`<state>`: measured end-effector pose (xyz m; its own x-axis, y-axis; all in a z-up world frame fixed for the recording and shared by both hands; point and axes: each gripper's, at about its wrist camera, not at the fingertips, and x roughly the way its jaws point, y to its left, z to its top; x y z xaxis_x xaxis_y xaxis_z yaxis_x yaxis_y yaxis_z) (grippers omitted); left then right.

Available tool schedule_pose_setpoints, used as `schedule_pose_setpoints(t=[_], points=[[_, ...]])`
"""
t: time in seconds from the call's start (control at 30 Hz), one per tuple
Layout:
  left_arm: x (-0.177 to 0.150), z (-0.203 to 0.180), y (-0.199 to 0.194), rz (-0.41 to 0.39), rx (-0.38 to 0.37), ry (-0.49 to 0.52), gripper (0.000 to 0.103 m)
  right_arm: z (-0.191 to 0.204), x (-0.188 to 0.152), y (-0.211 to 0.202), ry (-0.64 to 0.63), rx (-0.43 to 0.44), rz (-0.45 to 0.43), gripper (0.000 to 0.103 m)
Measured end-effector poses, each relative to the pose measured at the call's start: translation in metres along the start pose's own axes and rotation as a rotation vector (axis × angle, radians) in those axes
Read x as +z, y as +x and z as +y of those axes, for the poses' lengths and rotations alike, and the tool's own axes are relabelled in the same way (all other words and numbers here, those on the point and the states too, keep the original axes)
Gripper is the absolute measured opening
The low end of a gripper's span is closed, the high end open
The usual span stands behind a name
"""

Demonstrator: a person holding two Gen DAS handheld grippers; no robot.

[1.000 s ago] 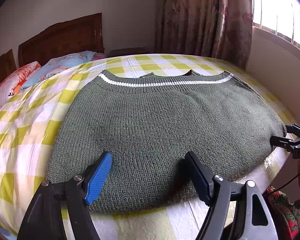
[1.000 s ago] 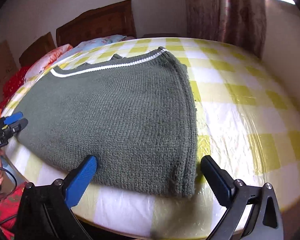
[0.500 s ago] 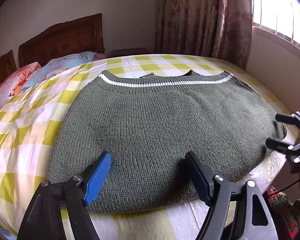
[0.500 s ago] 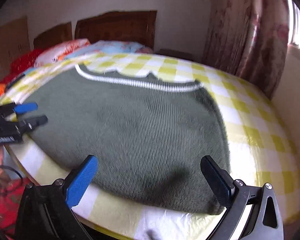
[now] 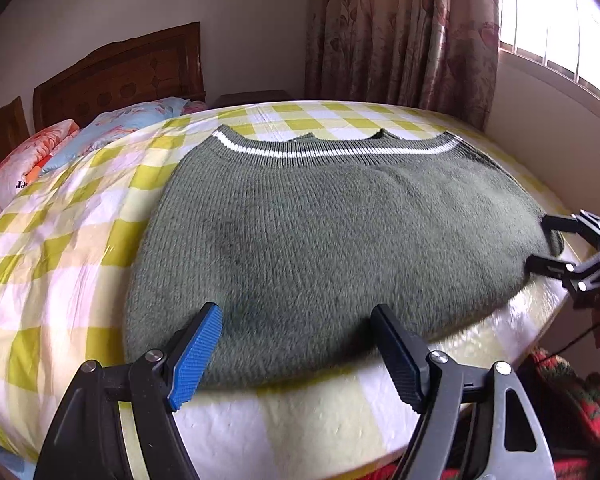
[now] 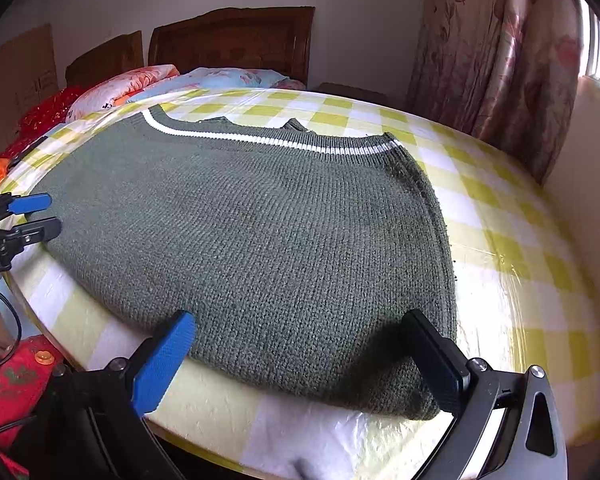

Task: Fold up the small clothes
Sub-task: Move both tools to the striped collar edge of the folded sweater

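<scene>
One green sweater, flat on the checked table, near edge. Your left gripper and right gripper: jaws wide, empty. Risk: you pinch only the top layer and the fold skews.

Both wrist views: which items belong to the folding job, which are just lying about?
Job:
- grey-green knitted sweater with white stripe, flat on the yellow-checked cover
- left gripper, open
- right gripper, open

Lying about:
- floral pillows
- wooden headboard
- patterned curtain
- red patterned cloth
</scene>
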<state>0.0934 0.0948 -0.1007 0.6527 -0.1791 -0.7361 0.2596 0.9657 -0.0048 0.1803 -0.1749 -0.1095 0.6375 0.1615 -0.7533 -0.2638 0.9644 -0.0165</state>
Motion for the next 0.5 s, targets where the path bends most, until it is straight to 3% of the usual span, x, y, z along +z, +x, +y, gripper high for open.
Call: schedule_pose_setpoints(t=[0.13, 0.23, 0.3, 0.4, 0.5], points=[[0.019, 0.013, -0.010, -0.011, -0.040, -0.052, 0.079, -0.004, 0.026, -0.005, 0.030, 0.032, -0.017, 0.103], [0.065, 0.025, -0.010, -0.063, -0.134, -0.158, 0.079, -0.005, 0.064, 0.004, 0.028, 0.047, -0.024, 0.103], [0.098, 0.025, 0.003, -0.083, -0.175, -0.169, 0.079, -0.004, 0.091, 0.023, 0.008, 0.057, -0.028, 0.103], [0.139, 0.018, 0.049, -0.060, -0.093, -0.088, 0.079, -0.011, 0.125, 0.075, 0.041, 0.060, 0.066, 0.103], [0.156, 0.028, 0.104, 0.051, -0.021, -0.096, 0.076, -0.024, 0.137, 0.121, 0.069, 0.008, 0.166, 0.103]])
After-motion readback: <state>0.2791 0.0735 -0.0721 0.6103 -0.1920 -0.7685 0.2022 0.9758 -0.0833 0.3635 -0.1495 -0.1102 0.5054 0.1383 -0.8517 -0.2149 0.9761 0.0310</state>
